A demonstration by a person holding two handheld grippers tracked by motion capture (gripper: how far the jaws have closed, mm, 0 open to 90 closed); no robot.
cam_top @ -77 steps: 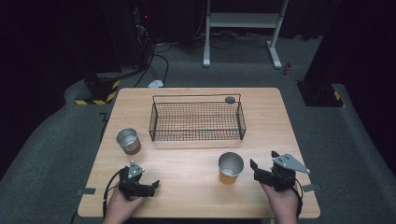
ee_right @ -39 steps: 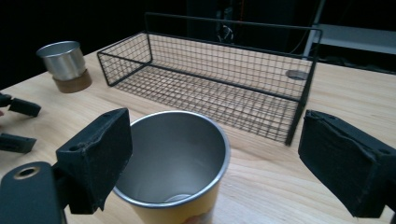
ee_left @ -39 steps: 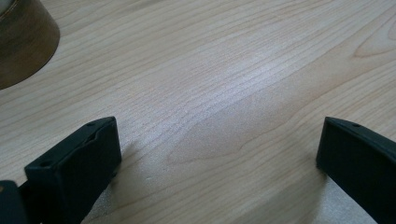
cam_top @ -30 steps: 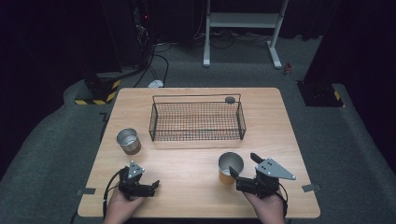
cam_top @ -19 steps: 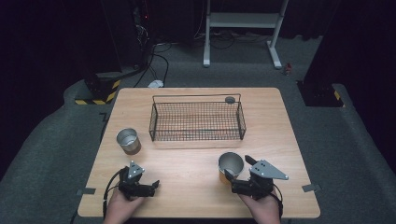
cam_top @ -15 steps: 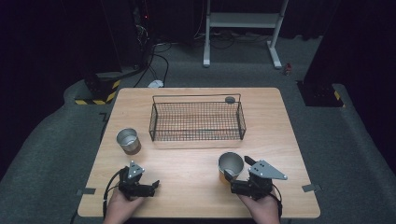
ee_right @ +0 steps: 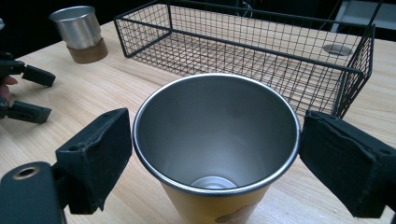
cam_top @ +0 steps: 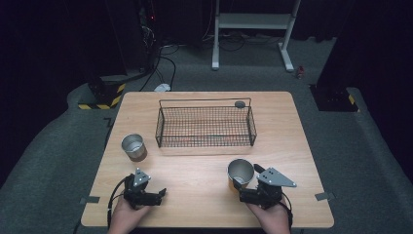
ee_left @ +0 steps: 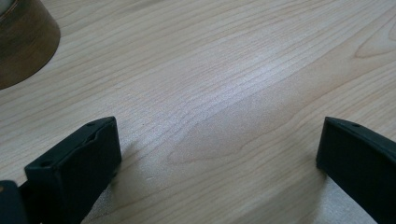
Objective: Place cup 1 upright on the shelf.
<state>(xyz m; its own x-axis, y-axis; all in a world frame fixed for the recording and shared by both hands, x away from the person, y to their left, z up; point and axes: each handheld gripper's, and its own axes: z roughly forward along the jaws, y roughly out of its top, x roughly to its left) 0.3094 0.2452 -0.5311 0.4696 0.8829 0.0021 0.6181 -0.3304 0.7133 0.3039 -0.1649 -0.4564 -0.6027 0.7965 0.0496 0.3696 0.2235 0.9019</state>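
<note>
A steel cup with a yellow lower wall (cam_top: 240, 171) stands upright on the wooden table (cam_top: 204, 165), front right of centre. My right gripper (cam_top: 246, 177) has it between its jaws. In the right gripper view the cup (ee_right: 215, 135) is seen from above, and both black pads touch its rim, so the right gripper (ee_right: 215, 140) is shut on it. My left gripper (cam_top: 159, 193) rests low at the front left; its jaws stand wide apart over bare wood, the left gripper (ee_left: 217, 154) open. A second steel cup with a brown base (cam_top: 133, 147) stands at the left.
A black wire basket (cam_top: 204, 142) sits across the middle of the table, just behind the held cup, its near rim (ee_right: 243, 39) close in the right gripper view. A dark round grommet (cam_top: 239, 104) lies behind the basket. The brown-based cup (ee_right: 80, 29) is well off to the left.
My right gripper has slid left along the front of the table to the yellow-walled cup and taken it between its jaws. The left gripper and both cups have stayed put.
</note>
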